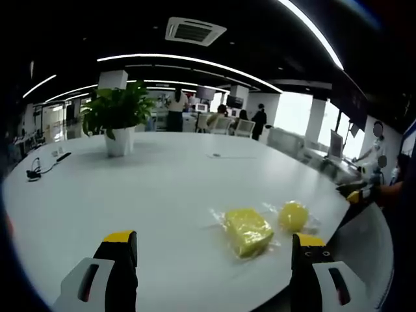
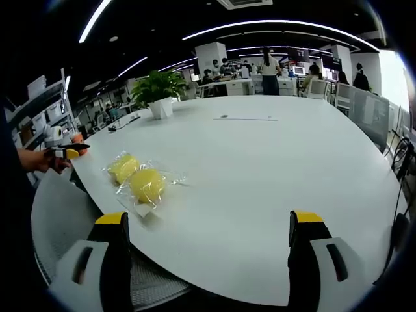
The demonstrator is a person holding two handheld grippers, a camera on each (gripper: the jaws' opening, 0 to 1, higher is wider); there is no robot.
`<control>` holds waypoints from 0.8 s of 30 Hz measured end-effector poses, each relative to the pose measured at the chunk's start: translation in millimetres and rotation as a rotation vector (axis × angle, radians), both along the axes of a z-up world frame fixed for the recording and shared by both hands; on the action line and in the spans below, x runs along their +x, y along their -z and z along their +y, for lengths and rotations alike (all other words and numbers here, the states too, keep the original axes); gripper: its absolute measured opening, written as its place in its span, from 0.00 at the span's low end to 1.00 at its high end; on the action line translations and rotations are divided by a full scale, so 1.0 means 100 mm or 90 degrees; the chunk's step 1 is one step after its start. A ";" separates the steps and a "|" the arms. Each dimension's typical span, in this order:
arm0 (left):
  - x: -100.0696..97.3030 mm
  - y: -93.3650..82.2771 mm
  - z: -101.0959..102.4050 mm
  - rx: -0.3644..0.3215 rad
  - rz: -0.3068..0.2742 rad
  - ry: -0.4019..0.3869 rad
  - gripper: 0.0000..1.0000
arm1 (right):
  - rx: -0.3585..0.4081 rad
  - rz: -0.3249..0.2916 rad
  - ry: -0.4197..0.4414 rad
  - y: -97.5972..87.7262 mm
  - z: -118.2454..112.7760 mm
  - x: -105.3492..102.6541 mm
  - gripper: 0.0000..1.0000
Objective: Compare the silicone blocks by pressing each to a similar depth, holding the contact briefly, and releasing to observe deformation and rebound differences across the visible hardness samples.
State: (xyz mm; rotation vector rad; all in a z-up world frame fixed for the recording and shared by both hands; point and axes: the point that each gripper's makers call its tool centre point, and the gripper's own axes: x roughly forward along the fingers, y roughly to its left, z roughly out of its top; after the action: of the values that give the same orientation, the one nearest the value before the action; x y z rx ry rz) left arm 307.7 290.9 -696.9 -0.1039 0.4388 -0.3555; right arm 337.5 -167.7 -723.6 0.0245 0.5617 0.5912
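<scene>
Two yellow silicone samples in clear plastic wrap lie near the edge of a large white table (image 1: 162, 188). One is a squarish block (image 1: 247, 231) and the other a round piece (image 1: 293, 216). My left gripper (image 1: 213, 237) hovers open in front of them, the block just inside its right jaw. In the right gripper view the round piece (image 2: 147, 184) is nearer and the block (image 2: 123, 168) sits behind it. My right gripper (image 2: 211, 224) is open over the table (image 2: 260, 169), with the samples to its left. Each gripper's yellow tip, held in a hand, shows in the other's view (image 1: 354, 195) (image 2: 70, 153).
A potted plant (image 1: 119, 117) (image 2: 159, 91) stands farther back on the table, with a dark cable (image 1: 36, 170) near its left edge and a thin flat item (image 2: 247, 118) mid-table. A grey mesh chair (image 2: 62, 214) sits by the table edge. People and desks fill the background.
</scene>
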 end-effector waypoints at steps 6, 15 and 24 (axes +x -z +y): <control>0.00 -0.03 -0.03 0.002 0.006 0.001 1.00 | -0.010 -0.004 -0.003 0.00 -0.01 0.01 0.96; 0.00 -0.01 -0.05 0.007 0.015 0.011 1.00 | -0.020 -0.011 -0.019 -0.01 0.00 0.02 0.96; -0.02 0.05 -0.12 0.024 0.042 0.025 1.00 | -0.025 0.001 -0.025 0.05 0.05 -0.01 0.96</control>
State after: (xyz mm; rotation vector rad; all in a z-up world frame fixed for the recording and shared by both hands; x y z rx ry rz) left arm 305.9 278.6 -701.8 -0.0699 0.5126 -0.3830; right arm 336.5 -162.2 -728.7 -0.0228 0.5765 0.6189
